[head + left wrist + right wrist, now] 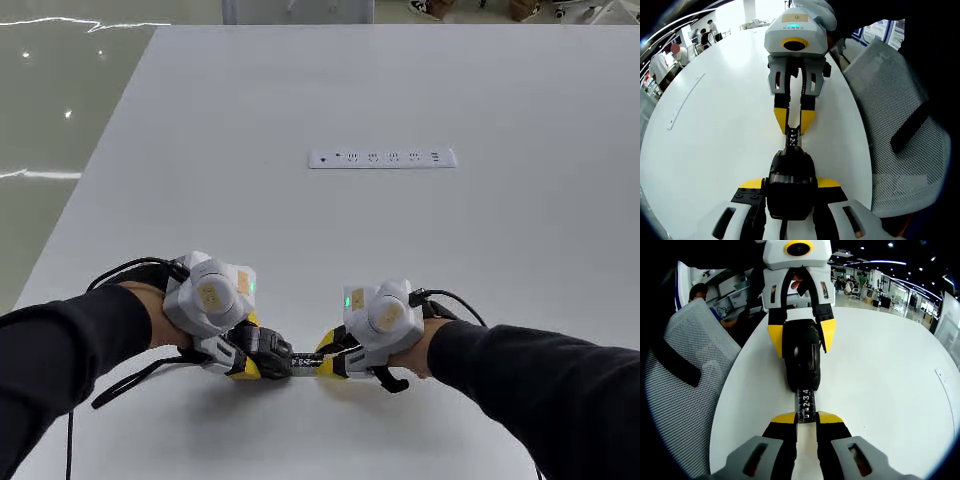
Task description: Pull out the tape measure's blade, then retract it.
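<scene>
1. The tape measure (802,357), a black case, lies well apart from the power strip (382,158). It is on the strip's side toward the person, close to the near edge of the white table (420,90).
2. The left gripper (790,183) has its yellow-tipped jaws clamped on that case, one on each flank (the case bulges out past them toward the other gripper). In the head view it sits just left of the power strip's left end and much nearer the person.
3. The right gripper (806,418) faces it nose to nose, below the strip's left half in the head view.
4. Its jaws are pinched together on the blade (806,402), a short dark length with the white numerals 2, 3 and 4 showing between the case's mouth and the fingertips.
5. The two grippers are near each other but apart, joined by that short run of blade.
6. I cannot tell whether the case touches the table.
7. A grey mesh chair (890,125) stands off the table's near edge, farther from the power strip than either gripper.
</scene>
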